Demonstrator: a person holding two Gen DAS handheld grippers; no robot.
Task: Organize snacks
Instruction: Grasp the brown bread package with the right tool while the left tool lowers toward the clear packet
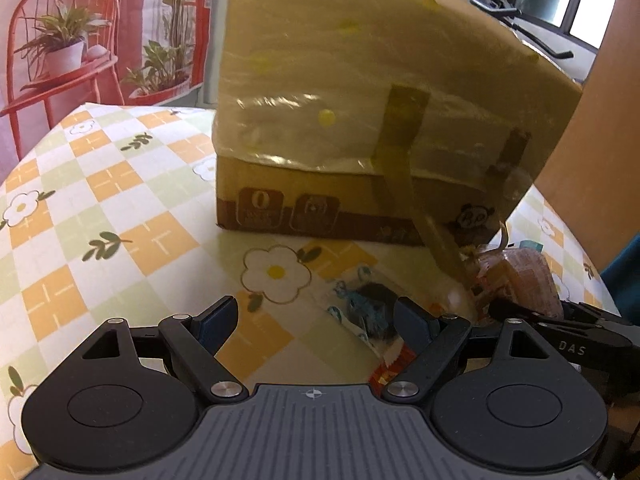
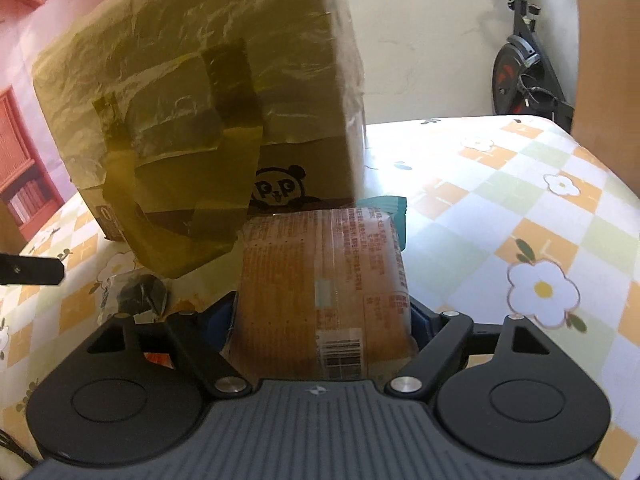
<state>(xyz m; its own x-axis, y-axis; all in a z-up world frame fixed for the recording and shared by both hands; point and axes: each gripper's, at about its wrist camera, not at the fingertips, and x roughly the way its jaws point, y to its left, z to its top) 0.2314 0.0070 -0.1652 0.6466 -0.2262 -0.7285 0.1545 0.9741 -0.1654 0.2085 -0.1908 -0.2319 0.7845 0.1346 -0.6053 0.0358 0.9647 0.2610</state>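
A tall cardboard box (image 1: 360, 92) wrapped in clear plastic and taped stands on the table; it also shows in the right wrist view (image 2: 208, 92). My right gripper (image 2: 320, 316) is shut on an orange-brown snack packet (image 2: 324, 280), held in front of the box's corner. That packet (image 1: 520, 276) shows at the right of the left wrist view. My left gripper (image 1: 316, 316) is open and empty above the table, with a small clear packet holding a dark snack (image 1: 368, 304) lying between its fingertips. The same small packet (image 2: 140, 296) lies left of my right gripper.
The table wears a checked orange, green and white flower cloth (image 1: 120, 208). A red chair with potted plants (image 1: 60, 52) stands beyond the far left. An exercise bike (image 2: 524, 68) stands behind the table on the right. A brown panel (image 2: 604, 60) rises at the right edge.
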